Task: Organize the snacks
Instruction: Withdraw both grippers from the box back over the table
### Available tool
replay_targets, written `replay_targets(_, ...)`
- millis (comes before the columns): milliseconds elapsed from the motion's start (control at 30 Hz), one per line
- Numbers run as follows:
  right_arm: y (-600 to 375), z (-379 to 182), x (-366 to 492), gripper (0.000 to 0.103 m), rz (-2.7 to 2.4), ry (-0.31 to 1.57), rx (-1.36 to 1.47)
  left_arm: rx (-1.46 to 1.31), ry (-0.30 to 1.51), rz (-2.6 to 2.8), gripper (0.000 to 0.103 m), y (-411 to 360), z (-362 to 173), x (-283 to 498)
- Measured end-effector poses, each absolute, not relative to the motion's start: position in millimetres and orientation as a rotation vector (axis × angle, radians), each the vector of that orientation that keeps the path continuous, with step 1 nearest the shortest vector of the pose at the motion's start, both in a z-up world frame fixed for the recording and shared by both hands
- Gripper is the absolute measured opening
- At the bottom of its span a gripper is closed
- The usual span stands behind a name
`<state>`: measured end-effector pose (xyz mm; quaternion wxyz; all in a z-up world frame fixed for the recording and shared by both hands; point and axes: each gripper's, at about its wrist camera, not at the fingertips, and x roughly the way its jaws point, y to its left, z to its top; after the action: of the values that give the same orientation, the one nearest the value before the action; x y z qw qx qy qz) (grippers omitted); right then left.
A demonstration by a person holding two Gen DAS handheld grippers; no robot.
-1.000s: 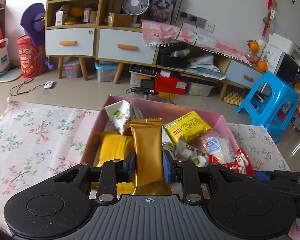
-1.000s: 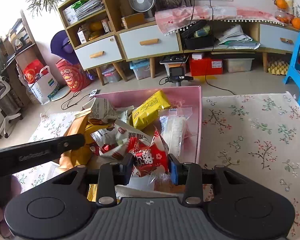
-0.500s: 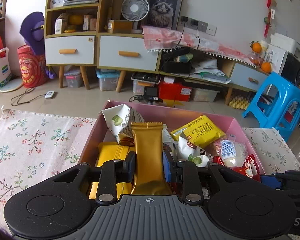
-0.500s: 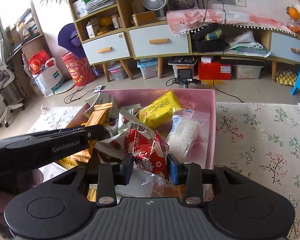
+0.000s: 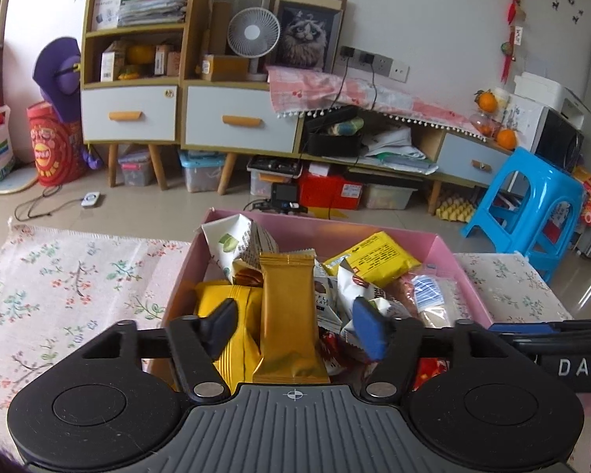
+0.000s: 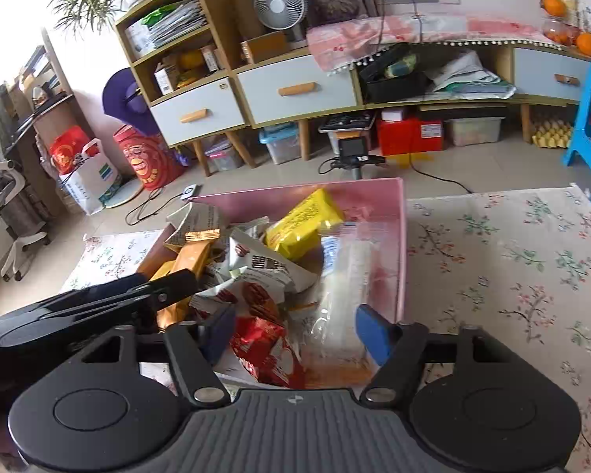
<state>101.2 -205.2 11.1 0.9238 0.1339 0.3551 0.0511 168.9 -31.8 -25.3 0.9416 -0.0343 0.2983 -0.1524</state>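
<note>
Gold packet (image 5: 289, 311) between parted fingers (image 5: 368, 333).

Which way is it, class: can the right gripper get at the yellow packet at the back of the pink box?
Probably yes: the yellow packet lies uncovered atop the pile, beyond the opening right gripper, which has only a red packet between its jaws.

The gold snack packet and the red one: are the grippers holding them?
No. Both are opening: the left hand-held gripper has let go of the gold packet, and the right hand-held gripper has let go of the red packet. Neither touches its pads.
</note>
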Motion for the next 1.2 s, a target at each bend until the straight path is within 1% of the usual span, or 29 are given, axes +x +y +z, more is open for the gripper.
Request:
replay_targets(133, -210, 15, 92, 0.072, 0.074, 0.729, 0.269, -0.074, 0.61, -0.315, 0.075, -27, -19, 158)
replay_targets(200, -212, 18, 86, 0.078, 0.059, 0.723, 0.267, -0.079, 0.616, -0.313, 0.079, -23, -17, 153)
replay_targets(300, -215, 21, 78, 0.081, 0.035, 0.724, 0.269, -0.08, 0.63, -0.309, 0.083, -16, -15, 145)
replay_targets(367, -216, 22, 73, 0.082, 0.023, 0.725, 0.273, -0.075, 0.64, -0.303, 0.087, -12, -15, 139)
replay_targets(467, -217, 24, 66, 0.085, 0.007, 0.73, 0.278, -0.067, 0.653, -0.297, 0.09, -6, -14, 129)
replay_targets(867, -206, 25, 40, 0.091, -0.038, 0.722, 0.267, -0.054, 0.705, -0.273, 0.096, 16, -19, 99)
replay_targets(1200, -202, 7, 28, 0.091, -0.016, 0.747, 0.282, -0.027, 0.791, -0.272, 0.096, 24, -44, 89)
